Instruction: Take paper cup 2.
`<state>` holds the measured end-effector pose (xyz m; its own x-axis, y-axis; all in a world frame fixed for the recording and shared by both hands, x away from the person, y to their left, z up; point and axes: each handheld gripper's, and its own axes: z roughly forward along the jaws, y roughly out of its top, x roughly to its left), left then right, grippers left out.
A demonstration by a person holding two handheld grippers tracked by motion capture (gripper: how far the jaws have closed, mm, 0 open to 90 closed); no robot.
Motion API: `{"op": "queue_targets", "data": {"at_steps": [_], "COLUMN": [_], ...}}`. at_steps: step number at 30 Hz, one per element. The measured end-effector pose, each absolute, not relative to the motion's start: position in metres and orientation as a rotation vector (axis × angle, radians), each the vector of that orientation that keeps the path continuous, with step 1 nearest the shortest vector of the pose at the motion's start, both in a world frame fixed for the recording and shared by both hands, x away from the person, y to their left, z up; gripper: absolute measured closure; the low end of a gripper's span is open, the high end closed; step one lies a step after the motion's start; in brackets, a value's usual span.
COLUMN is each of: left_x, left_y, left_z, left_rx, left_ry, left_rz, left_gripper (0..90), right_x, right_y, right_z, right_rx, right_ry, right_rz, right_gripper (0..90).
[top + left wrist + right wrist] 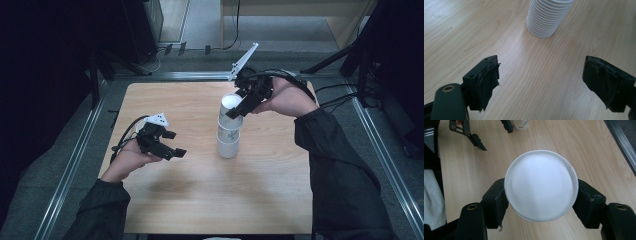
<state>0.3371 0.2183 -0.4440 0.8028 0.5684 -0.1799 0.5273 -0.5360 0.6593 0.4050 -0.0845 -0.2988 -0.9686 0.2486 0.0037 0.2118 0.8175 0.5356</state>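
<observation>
Spanning most of the high view, the wooden counter (pixel 200 200) carries one stack of white paper cups (pixel 228 135) near its centre. The stack stands upright on the bare wood. Its lower cups show a faint printed pattern on their sides, too small to read.

The person's right sleeve (pixel 340 170) enters from the lower right, and the right hand holds the right gripper (pixel 239 106) over the top of the stack. In the high view, its grey three-cornered plate points up and away toward the far edge of the counter. In the right gripper view, the two black fingers (pixel 495 200) press against opposite sides of the topmost cup (pixel 541 185), just below its rim; they are clamped on that cup. The cup's open mouth faces the camera, and its white interior holds nothing.

The left gripper (pixel 172 145) is held in the left hand above the counter's left part, well apart from the stack. Its fingers (pixel 487 80) stand wide apart with only bare wood between them. In the left gripper view, the ribbed lower part of the cup stack (pixel 546 18) stands farther off, beyond the gap between the fingers. A black cable trails from each gripper.
</observation>
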Motion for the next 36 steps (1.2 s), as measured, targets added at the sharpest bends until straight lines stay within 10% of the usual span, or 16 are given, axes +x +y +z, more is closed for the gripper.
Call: {"op": "queue_targets", "data": {"at_steps": [19, 36], "left_x": [0.335, 0.333], "left_y": [0.217, 0.207], "left_z": [-0.442, -0.445], "left_rx": [2.237, 2.238], "left_ry": [0.790, 0.764], "left_rz": [0.059, 0.042], "left_gripper": [13.9, 13.9], "right_x": [0.367, 0.335], "right_y": [-0.107, -0.118], "right_z": [-0.257, -0.301], "right_rx": [0.319, 0.280], "right_ry": [2.938, 2.971], "right_rz": [0.980, 1.004], "right_gripper": [34.4, 34.5]}}
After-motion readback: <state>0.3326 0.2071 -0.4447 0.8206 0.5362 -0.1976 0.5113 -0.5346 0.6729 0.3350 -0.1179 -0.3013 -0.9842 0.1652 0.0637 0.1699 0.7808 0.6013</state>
